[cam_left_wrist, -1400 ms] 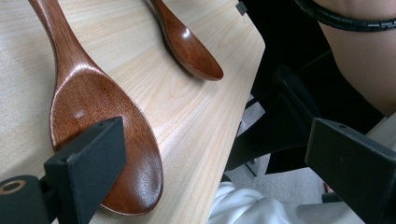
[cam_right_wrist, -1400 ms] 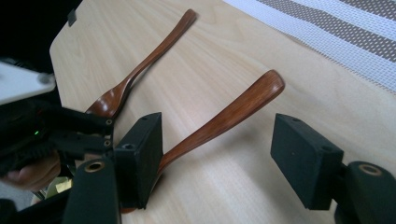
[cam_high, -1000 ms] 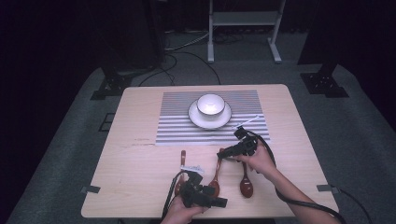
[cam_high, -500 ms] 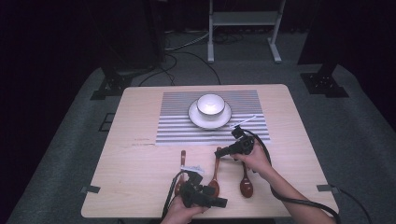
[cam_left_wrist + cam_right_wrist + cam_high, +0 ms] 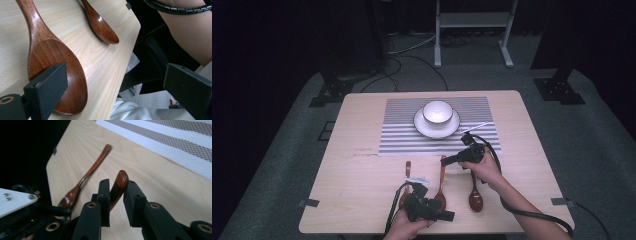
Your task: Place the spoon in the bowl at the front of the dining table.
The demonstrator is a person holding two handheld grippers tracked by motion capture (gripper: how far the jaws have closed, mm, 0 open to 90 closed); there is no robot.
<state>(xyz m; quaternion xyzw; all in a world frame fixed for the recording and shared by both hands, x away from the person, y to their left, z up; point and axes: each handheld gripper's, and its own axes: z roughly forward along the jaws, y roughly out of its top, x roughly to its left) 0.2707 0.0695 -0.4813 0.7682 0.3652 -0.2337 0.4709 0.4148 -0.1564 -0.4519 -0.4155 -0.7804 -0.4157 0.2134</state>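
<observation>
The right gripper [image 5: 448, 161] reaches leftward, fingers clamped on the middle spoon's [image 5: 441, 181] handle near the tabletop's [image 5: 362, 175] front edge. The left gripper [image 5: 447, 216], fingers spread, straddles its bowl; spoons [image 5: 475, 192] flank it.

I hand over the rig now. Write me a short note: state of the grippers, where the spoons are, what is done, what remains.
Right gripper: jaws around the handle tip of the middle spoon, seemingly gripping it.
Left gripper: open, one jaw over that spoon's bowl at the near table edge.
Left spoon and right spoon lie flat on the table.
Bowl sits on its plate on the striped mat.
Done: middle spoon grasped. Left: probably lifting it and placing all spoons.
</observation>
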